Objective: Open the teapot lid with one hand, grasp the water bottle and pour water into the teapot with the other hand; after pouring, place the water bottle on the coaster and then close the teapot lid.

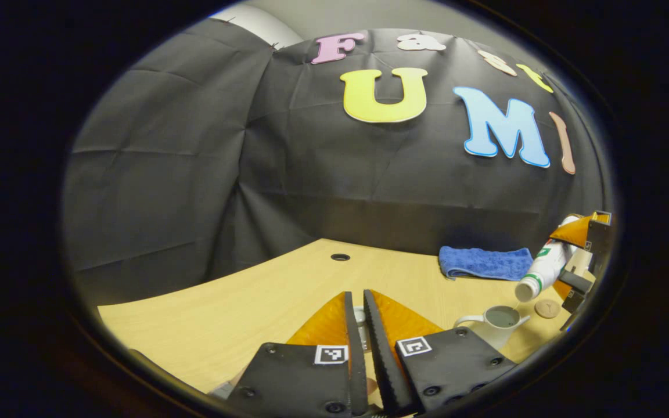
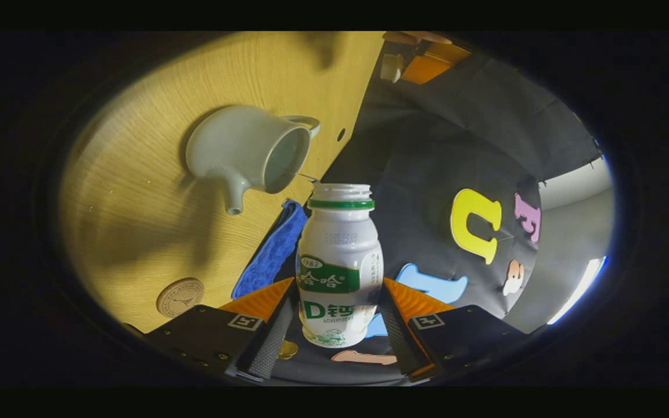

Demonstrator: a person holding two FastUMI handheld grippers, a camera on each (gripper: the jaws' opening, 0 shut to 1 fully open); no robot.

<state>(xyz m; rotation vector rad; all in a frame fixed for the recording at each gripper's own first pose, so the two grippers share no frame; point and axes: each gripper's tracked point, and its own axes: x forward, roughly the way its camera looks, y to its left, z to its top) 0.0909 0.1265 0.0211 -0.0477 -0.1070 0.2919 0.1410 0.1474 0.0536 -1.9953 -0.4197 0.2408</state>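
Between the right hand-held gripper (image 2: 334, 334) fingers, clamped, the water bottle (image 2: 339, 264) tips over the open teapot (image 2: 247, 154).

The water bottle (image 2: 339, 261) carries a green and white printed label, and above it a faint stamped row of digits, too pale to make out. The round coaster (image 2: 180, 296) on the table has a small tower drawing with a ring of letters too small to read. The left tool (image 1: 358, 299) and the right tool (image 2: 339, 284) each carry two square black-and-white code marks (image 1: 331, 354).
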